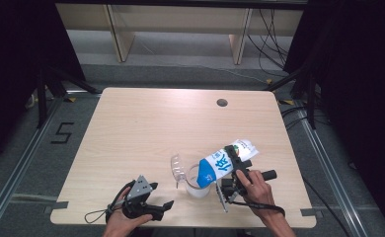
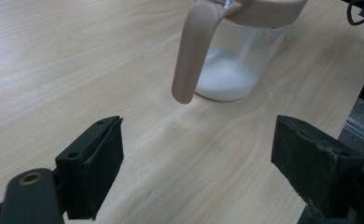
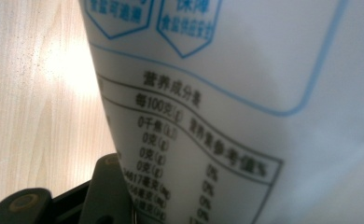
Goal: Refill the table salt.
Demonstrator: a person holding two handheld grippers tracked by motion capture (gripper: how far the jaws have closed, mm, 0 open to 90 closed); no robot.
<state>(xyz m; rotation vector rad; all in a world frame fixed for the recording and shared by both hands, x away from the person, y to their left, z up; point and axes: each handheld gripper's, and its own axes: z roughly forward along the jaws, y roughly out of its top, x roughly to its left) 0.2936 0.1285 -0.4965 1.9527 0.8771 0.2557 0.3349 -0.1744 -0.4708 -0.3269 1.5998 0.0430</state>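
On pale wood desk (image 1: 146, 128): soft, shifting salt bag (image 1: 223, 163) pinched mid-body in right gripper (image 1: 235, 174) jaws, tipped over jug (image 1: 196, 183); left gripper (image 1: 153, 207) jaws wide, empty.

Bag (image 1: 225, 162) tilted over jug (image 1: 196, 183)

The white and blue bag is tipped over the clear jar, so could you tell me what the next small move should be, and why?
Probably keep the bag tilted and raise its far end a little. The right gripper holds it with its low corner over the jar, whose lid stands open, and the jar holds just a shallow white layer. The left gripper rests open nearby, touching nothing.
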